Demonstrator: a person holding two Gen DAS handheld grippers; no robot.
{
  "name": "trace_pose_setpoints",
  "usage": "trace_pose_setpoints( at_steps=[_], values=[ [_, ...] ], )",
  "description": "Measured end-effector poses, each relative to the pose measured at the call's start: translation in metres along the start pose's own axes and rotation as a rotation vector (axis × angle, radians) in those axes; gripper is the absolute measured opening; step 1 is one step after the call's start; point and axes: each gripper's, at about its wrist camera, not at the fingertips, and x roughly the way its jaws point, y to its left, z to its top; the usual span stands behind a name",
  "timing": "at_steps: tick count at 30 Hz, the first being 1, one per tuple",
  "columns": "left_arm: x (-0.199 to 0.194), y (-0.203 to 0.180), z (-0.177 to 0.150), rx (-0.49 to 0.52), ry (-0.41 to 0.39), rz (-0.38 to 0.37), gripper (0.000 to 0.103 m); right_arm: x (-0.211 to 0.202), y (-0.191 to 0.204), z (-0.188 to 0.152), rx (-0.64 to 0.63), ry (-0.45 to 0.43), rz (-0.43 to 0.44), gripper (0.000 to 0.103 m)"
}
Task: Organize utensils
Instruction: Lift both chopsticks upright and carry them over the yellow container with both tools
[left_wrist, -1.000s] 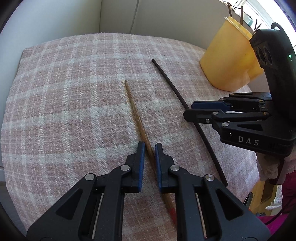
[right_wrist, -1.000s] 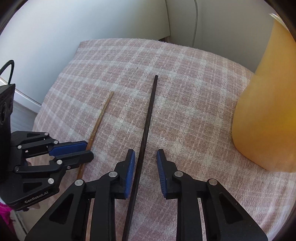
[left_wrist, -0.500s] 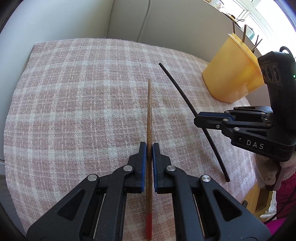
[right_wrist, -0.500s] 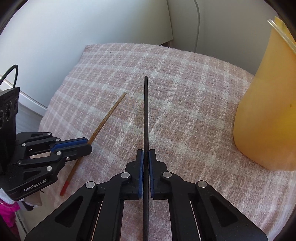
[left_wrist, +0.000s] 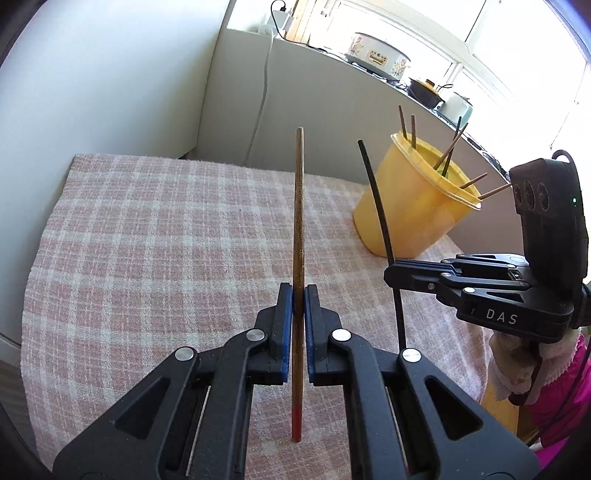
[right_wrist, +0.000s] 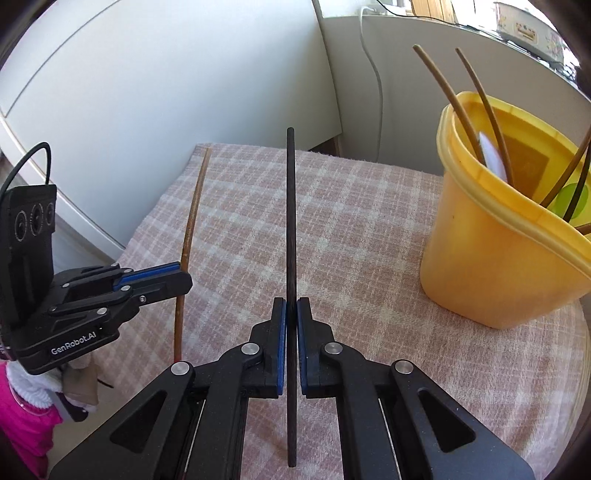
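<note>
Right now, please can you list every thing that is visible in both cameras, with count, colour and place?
wooden chopstick: 1, brown with red end, held in left gripper
black chopstick: 1, black, held in right gripper
bucket: 1, yellow, on cloth at right, several sticks inside
cloth: 1, pink and white check, covers table
cooker: 1, white, flowered, on far ledge
left gripper: 1, black, jaws shut on wooden chopstick
right gripper: 1, black, jaws shut on black chopstick
</note>
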Motion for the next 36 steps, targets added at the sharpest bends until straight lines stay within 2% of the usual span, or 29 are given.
trace_pose_setpoints(
  at_steps=[4,14,15,19,25,36],
  values=[
    [-0.014,-0.019,-0.008,0.005,-0.084,-0.015,0.004,-0.024,-0.006,-0.008,0.018,-0.057,0.011,0.004],
    [-0.028,-0.043,-0.031,-0.010,-0.173,-0.046,0.004,-0.079,-0.014,-0.030,0.032,-0.211,-0.029,0.004],
    [-0.020,-0.058,-0.030,-0.016,-0.186,-0.049,0.004,-0.084,-0.015,-0.033,0.036,-0.227,-0.035,0.004],
    [-0.024,-0.073,-0.030,-0.036,-0.235,-0.071,0.004,-0.101,-0.020,-0.041,0.074,-0.291,-0.039,0.004],
    [-0.019,-0.104,-0.014,-0.008,-0.290,-0.092,0.004,-0.122,-0.025,-0.047,0.115,-0.374,-0.053,0.004],
    [-0.011,-0.132,0.026,0.036,-0.367,-0.128,0.004,-0.171,-0.037,-0.043,0.126,-0.525,-0.102,0.004]
  ],
)
